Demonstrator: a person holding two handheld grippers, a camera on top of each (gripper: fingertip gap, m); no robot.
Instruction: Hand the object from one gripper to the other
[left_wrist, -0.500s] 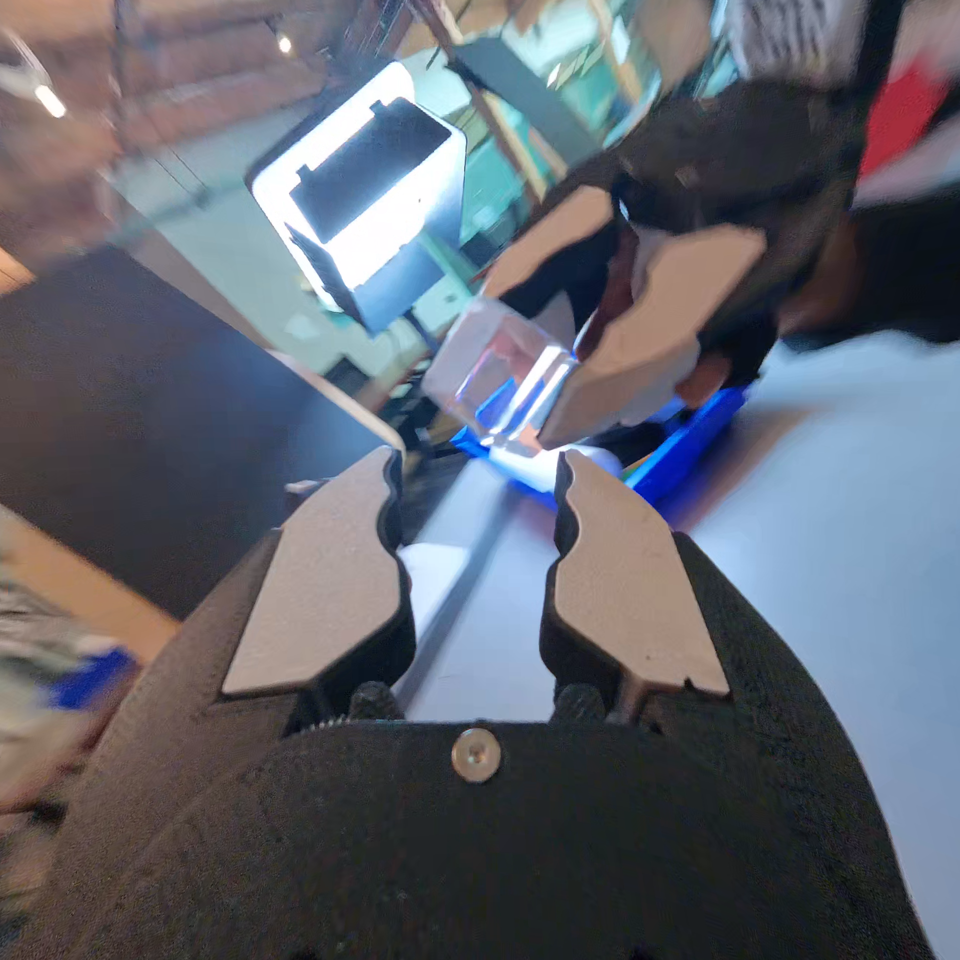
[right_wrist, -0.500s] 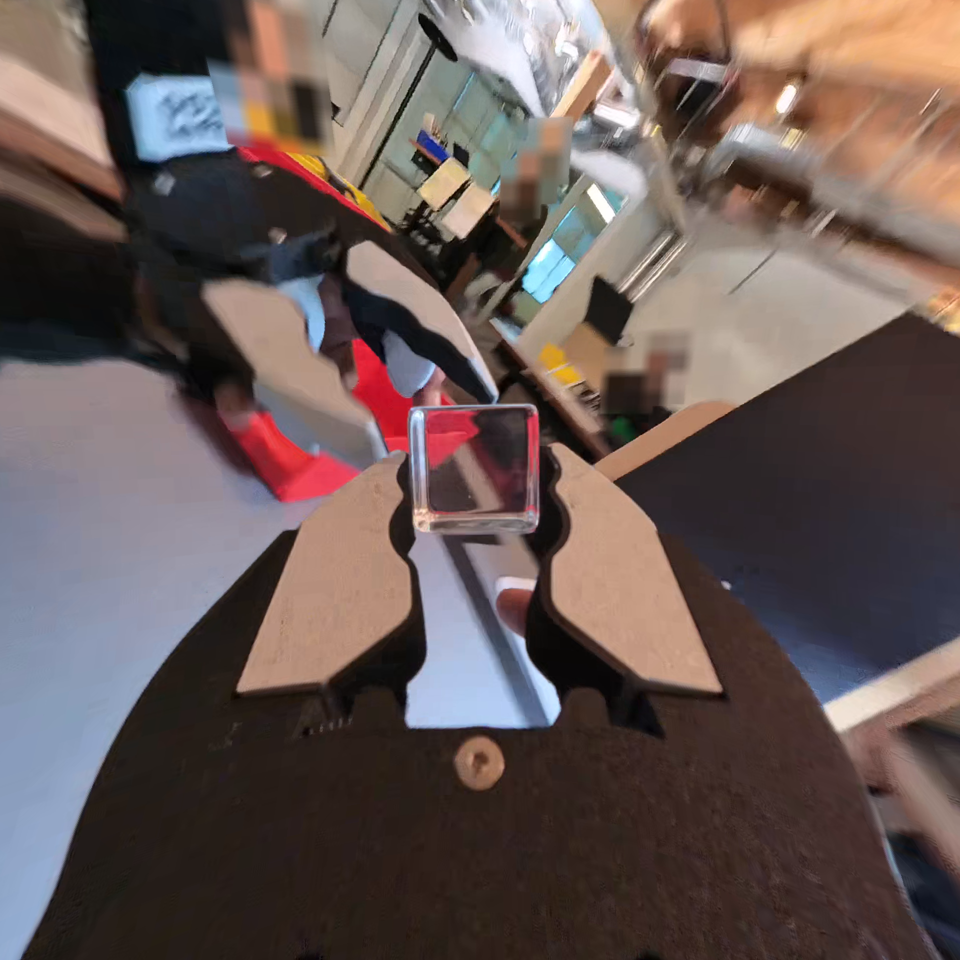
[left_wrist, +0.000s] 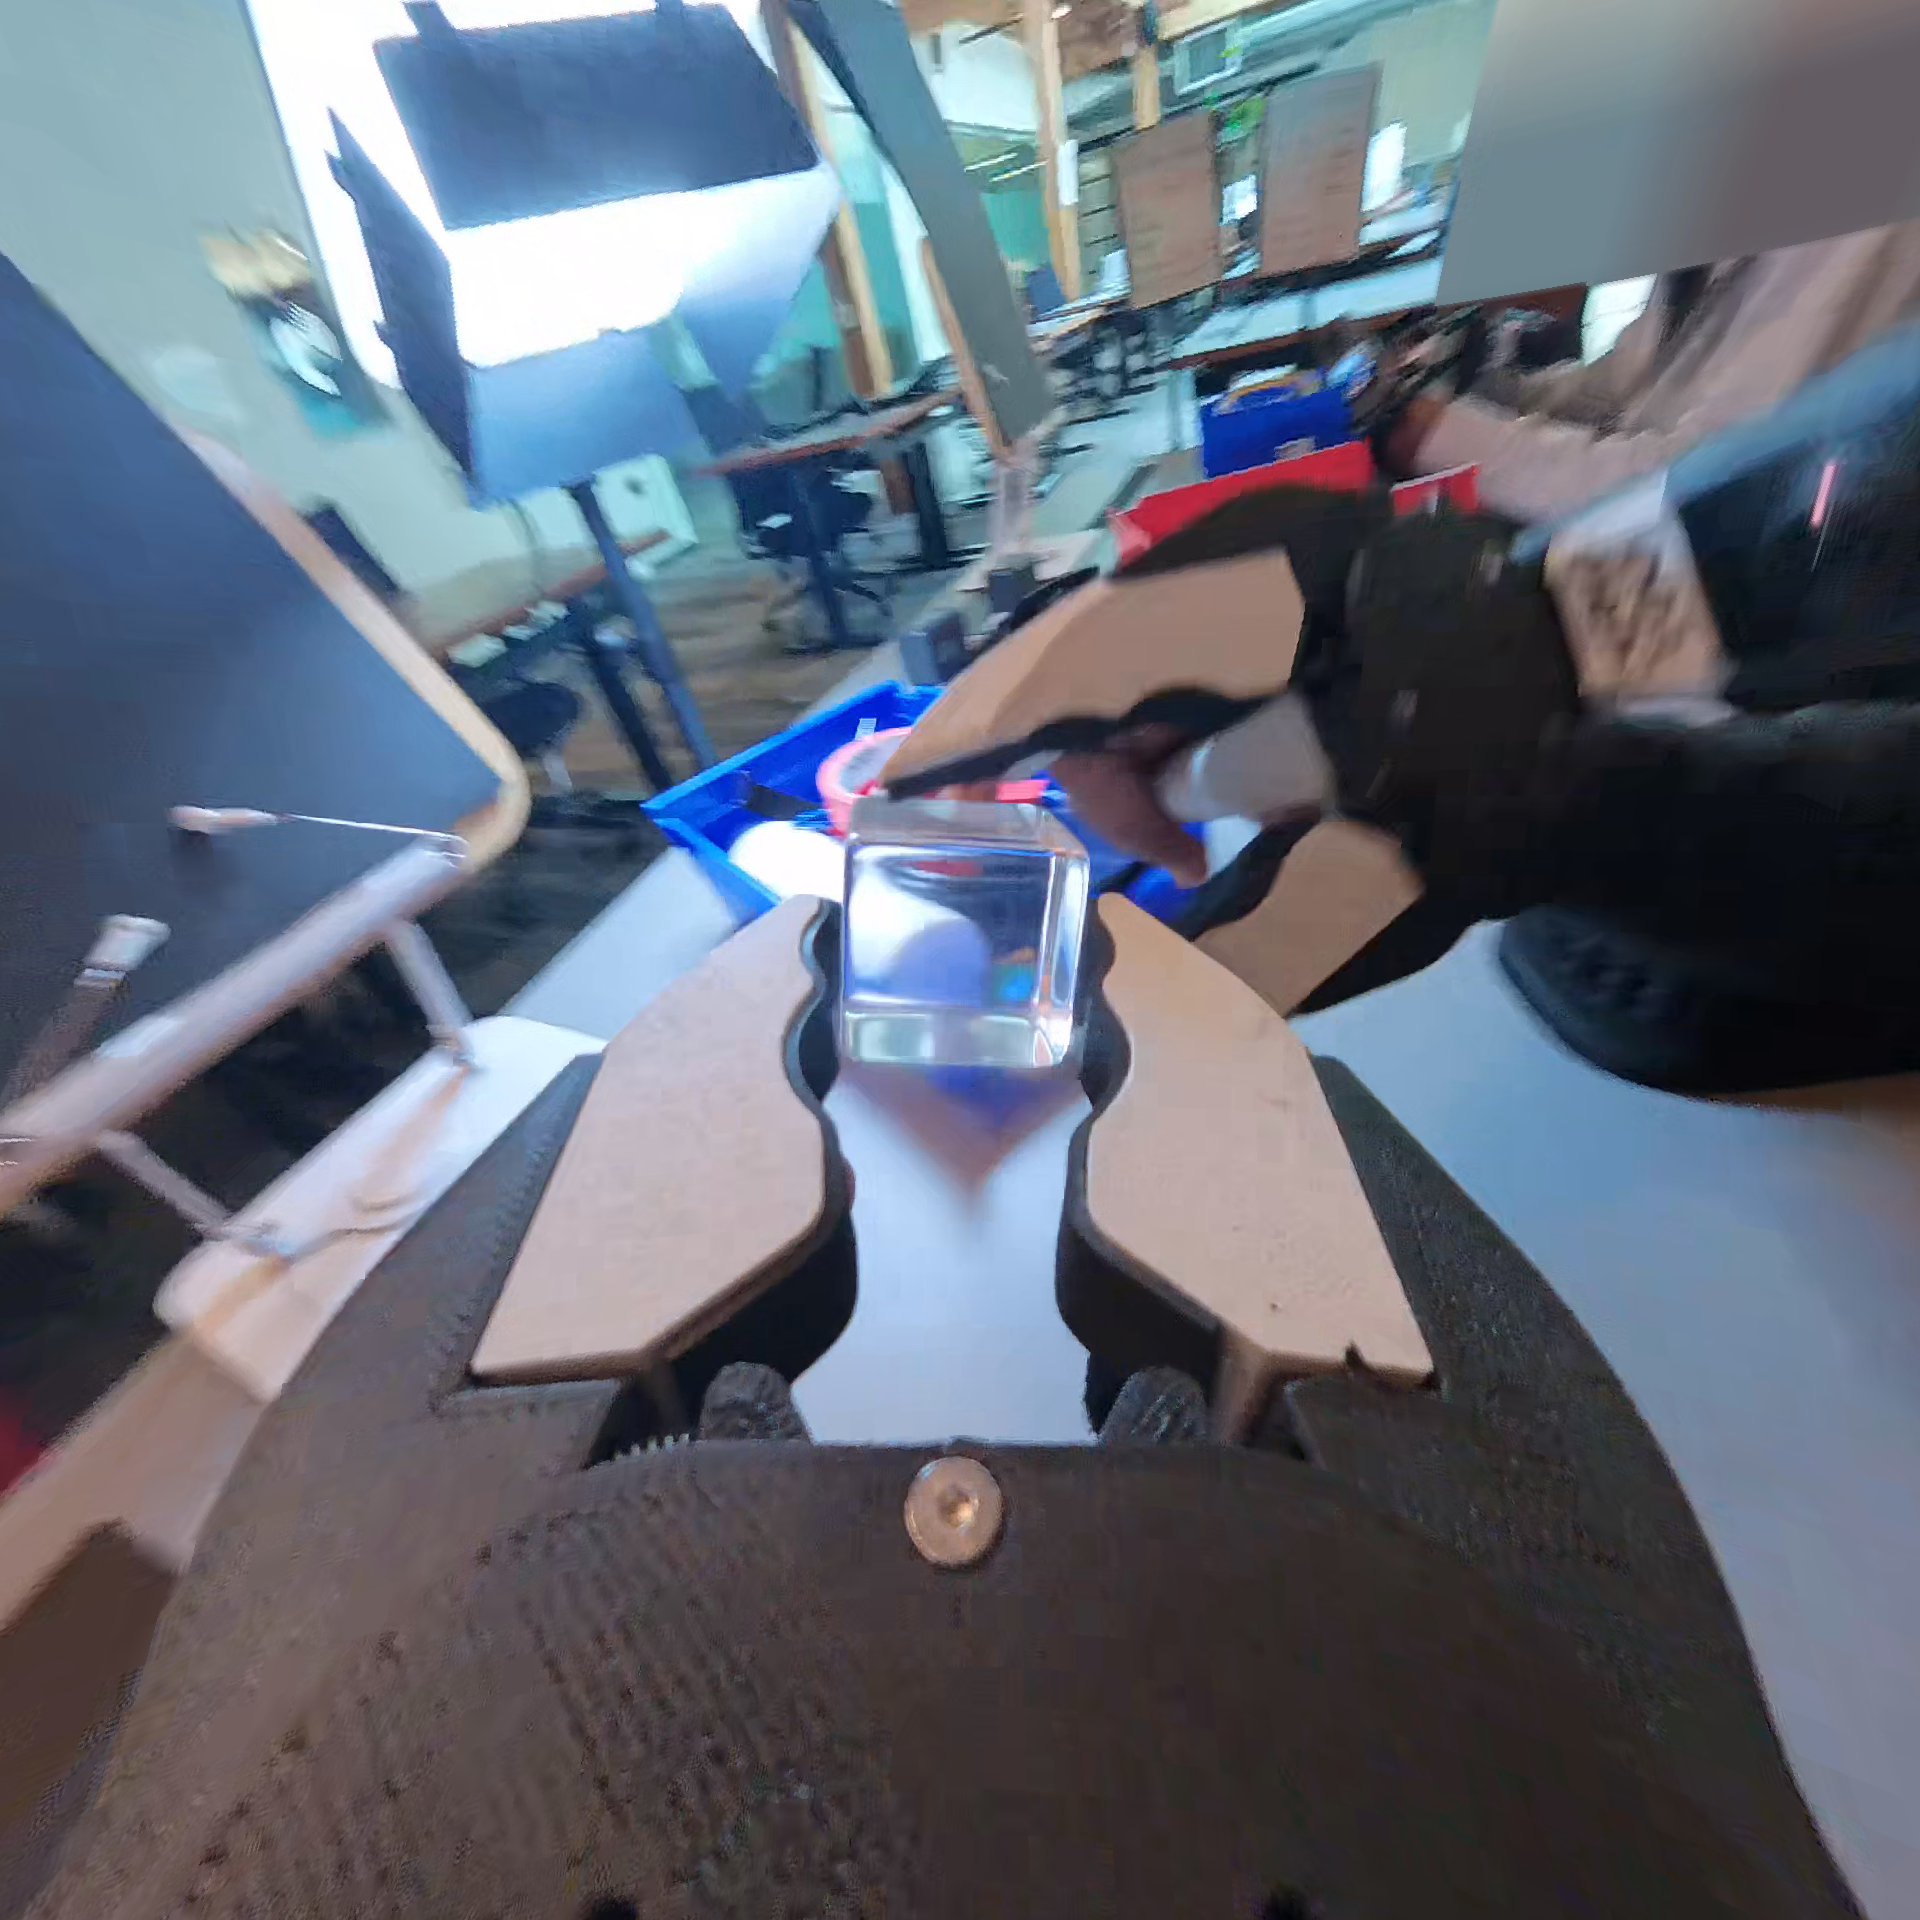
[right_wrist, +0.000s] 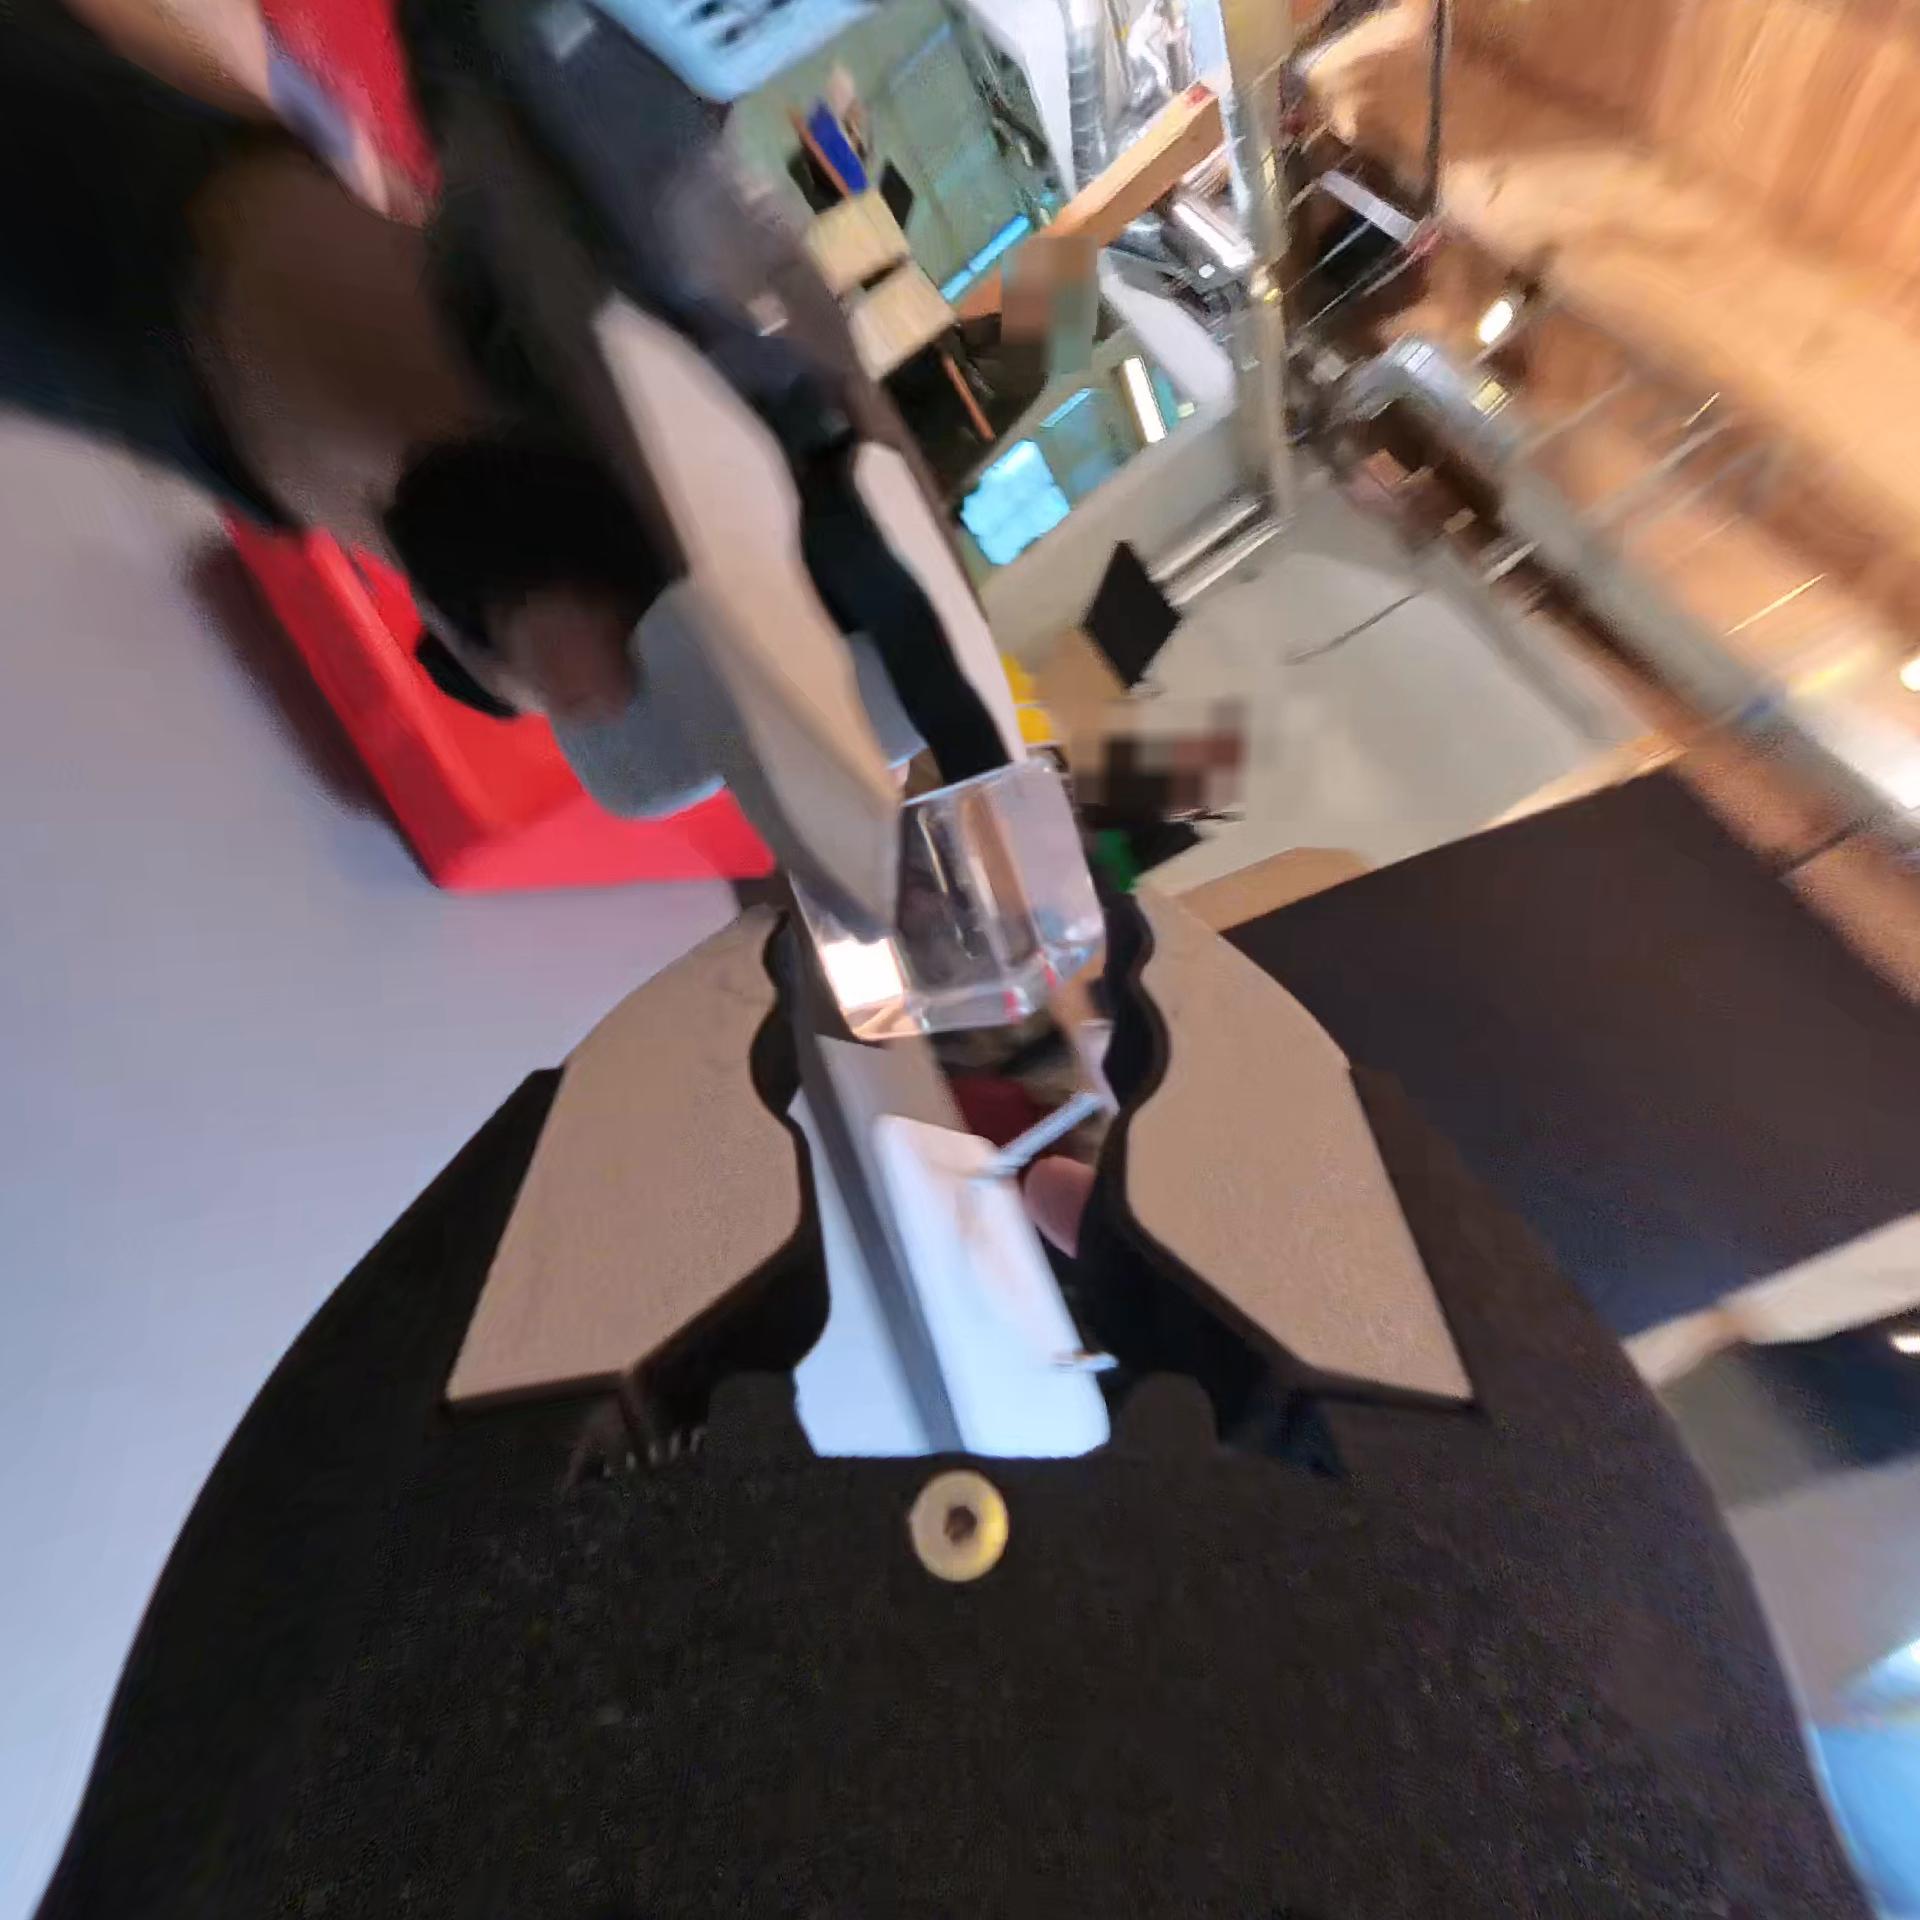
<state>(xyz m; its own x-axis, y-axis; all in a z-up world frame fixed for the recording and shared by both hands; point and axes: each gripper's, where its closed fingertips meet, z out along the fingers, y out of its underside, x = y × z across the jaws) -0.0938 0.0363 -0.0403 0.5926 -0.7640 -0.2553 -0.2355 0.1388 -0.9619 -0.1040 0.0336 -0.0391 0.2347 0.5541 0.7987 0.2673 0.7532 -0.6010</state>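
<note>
- Your left gripper (left_wrist: 961, 961) has its jaws closed on the clear cube (left_wrist: 961, 940), pinched at the fingertips and held up above the pale worktop (left_wrist: 1621, 1299).
- Your right gripper (left_wrist: 1049, 862) sits just beyond the cube in the left wrist view, one finger over its top and one to its right; its jaws are spread wider than the cube.
- In the right wrist view the cube (right_wrist: 987, 914) floats between the right gripper's (right_wrist: 951, 961) tips with a gap on each side.
- The left gripper's fingers (right_wrist: 769, 665) reach down to the cube from above, crowding that space.
- A blue bin (left_wrist: 790, 779) lies right behind the cube; a red bin (right_wrist: 436, 717) rests on the worktop farther left.
- A black board (left_wrist: 187, 644) stands on your left.
</note>
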